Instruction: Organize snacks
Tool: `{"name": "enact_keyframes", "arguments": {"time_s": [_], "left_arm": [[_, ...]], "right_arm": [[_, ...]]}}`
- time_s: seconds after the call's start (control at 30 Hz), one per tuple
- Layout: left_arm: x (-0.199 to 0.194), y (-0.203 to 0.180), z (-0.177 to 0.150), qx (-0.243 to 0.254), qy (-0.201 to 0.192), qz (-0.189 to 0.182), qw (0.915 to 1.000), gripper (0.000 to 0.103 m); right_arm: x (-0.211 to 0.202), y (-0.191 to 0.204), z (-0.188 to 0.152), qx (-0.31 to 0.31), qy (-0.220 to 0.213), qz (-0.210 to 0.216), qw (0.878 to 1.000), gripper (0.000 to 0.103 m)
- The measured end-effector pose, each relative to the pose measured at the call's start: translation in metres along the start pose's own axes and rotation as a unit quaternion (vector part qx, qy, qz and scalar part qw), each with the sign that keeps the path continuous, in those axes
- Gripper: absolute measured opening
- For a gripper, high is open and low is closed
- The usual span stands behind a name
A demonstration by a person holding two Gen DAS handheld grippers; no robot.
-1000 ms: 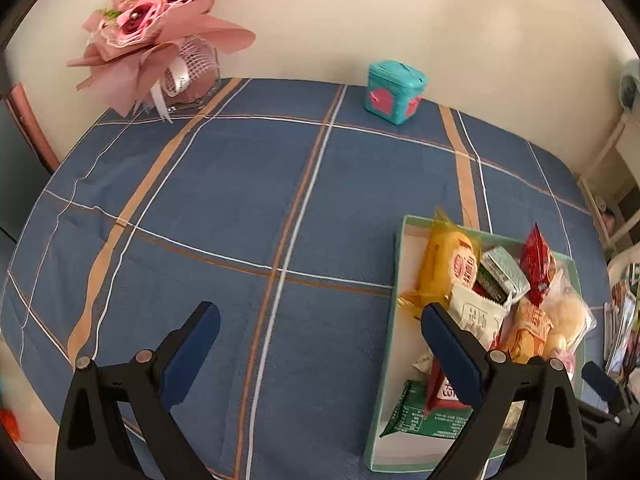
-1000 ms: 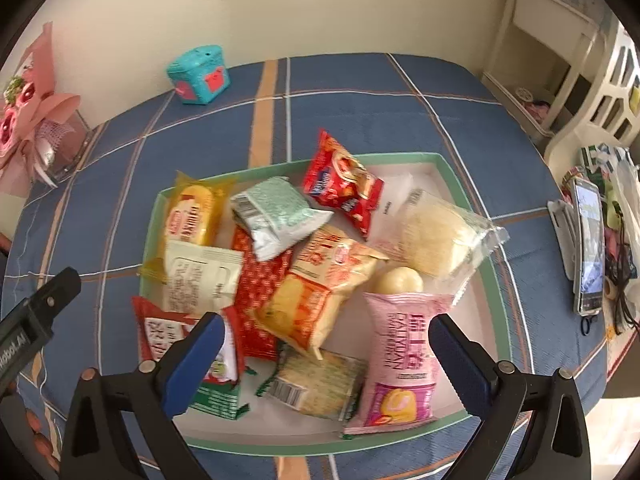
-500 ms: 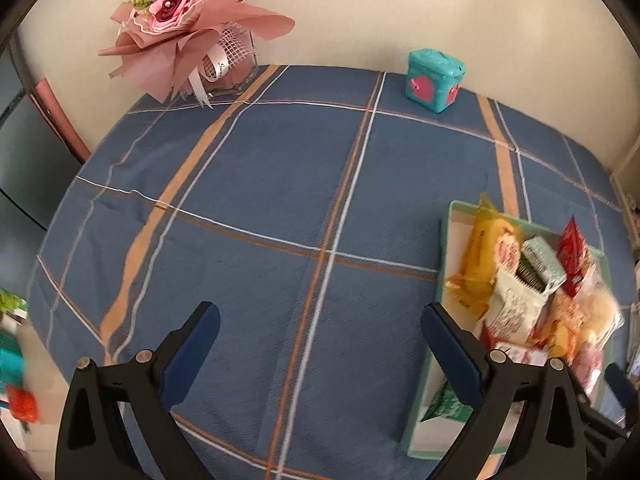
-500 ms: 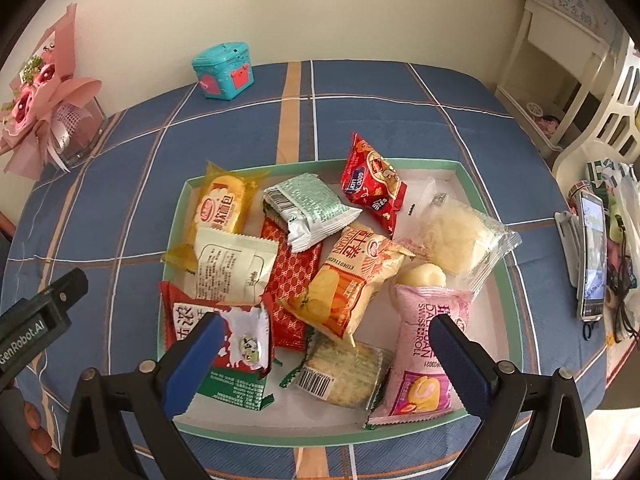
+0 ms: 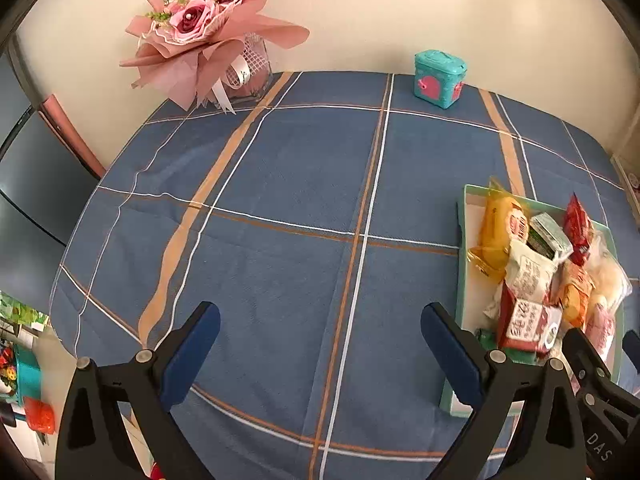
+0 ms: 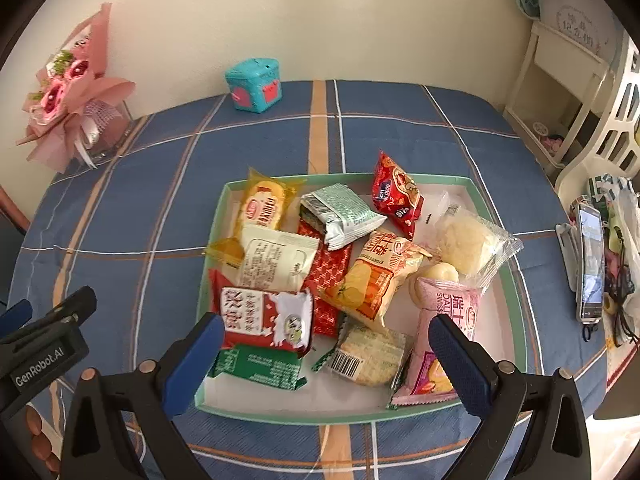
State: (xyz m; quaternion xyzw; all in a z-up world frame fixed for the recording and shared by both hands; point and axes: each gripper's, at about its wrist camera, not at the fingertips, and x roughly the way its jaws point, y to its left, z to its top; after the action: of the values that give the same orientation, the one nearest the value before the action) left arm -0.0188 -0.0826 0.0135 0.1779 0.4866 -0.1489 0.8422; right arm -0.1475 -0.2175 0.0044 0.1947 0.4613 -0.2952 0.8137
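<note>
A green-rimmed tray [image 6: 516, 304] on the blue plaid table holds several wrapped snacks: a yellow cake pack [image 6: 262, 206], a silver-green pack [image 6: 344, 214], a red pack [image 6: 396, 194], an orange chips bag [image 6: 370, 280], a pink pack [image 6: 444, 344]. My right gripper [image 6: 326, 356] hangs open above the tray's near edge, holding nothing. In the left wrist view the tray [image 5: 462, 280] lies at the right. My left gripper [image 5: 320, 344] is open over bare tablecloth to the tray's left. The left gripper's body [image 6: 44, 348] shows at the right wrist view's lower left.
A pink flower bouquet [image 5: 204, 36] in a glass vase stands at the table's far left by the wall. A teal box [image 5: 438, 80] sits at the far edge. A phone [image 6: 590, 262] and clutter lie at the right edge. White shelving [image 6: 560, 80] stands beyond.
Both grippers have pulled back and up; the tray looks smaller and farther. The left view has swung left, showing more bare tablecloth. Both stay open and nothing was picked up.
</note>
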Motion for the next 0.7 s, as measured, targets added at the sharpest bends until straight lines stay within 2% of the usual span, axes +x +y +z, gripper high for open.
{"name": "enact_keyframes", "arguments": {"time_s": [0.17,0.7], "left_arm": [[-0.011,0.005,-0.010,0.010,-0.007,0.003,0.9999,0.100],[-0.029,0.018,-0.033,0.029,-0.023,-0.017,0.9992,0.100]], "right_arm": [[-0.011,0.004,-0.009,-0.005,-0.008,0.008,1.000,0.103],[-0.034,0.004,-0.023,-0.004,-0.032,0.019,0.999,0.103]]}}
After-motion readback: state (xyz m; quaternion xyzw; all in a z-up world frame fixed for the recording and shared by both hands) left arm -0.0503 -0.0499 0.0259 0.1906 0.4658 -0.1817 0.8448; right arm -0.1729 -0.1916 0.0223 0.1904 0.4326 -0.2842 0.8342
